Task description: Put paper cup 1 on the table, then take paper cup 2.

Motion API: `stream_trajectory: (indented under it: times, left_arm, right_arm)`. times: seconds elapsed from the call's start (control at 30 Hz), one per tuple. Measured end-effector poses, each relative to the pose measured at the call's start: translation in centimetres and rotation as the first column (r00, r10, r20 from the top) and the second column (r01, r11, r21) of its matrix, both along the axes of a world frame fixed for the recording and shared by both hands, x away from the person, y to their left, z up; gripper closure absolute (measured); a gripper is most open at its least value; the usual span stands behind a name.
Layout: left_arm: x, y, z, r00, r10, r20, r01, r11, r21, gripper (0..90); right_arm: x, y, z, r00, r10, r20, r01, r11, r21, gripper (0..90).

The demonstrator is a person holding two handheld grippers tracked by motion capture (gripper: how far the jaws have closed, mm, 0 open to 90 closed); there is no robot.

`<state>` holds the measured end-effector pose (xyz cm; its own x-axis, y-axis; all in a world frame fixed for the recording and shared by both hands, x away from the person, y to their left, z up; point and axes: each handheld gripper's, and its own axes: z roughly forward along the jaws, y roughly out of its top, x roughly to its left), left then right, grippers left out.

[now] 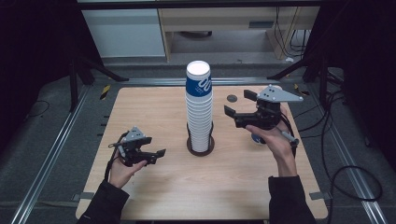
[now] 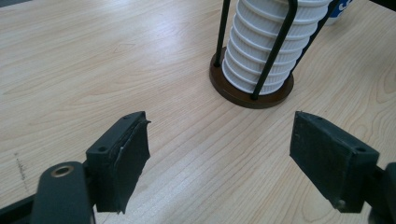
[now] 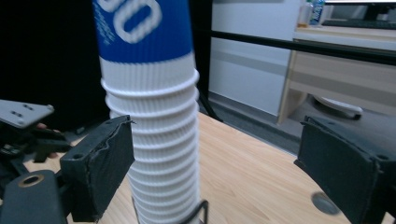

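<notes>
both grippers spread: left gripper low, right gripper beside cup stack, apart.

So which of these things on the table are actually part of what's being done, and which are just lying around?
Part of the job:
- stack of paper cups
- its brown holder
- right gripper, open, raised beside the stack
- left gripper, open, low over the table

Lying about:
- dark round disc
- blue-and-white thing under the right hand, too hidden to identify
</notes>
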<state>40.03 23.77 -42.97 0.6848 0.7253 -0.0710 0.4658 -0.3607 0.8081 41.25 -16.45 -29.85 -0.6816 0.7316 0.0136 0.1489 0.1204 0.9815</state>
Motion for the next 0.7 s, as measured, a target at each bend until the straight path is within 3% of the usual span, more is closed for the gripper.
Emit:
stream_trajectory:
  times: [0.4,0.7]
  left_arm:
    - [0.0,-0.1,-0.1,1.0000,-0.001,-0.001,0.001,1.0000,0.007,19.2]
    - [0.0,-0.2,-0.2,1.0000,-0.003,-0.004,0.003,1.0000,0.007,19.2]
  right_arm:
    - [0.0,3.1,1.8,0.9966,0.078,0.029,-0.078,0.996,0.031,9.2]
    - [0.9,5.6,2.1,0.9954,0.091,0.028,-0.092,0.995,0.039,7.5]
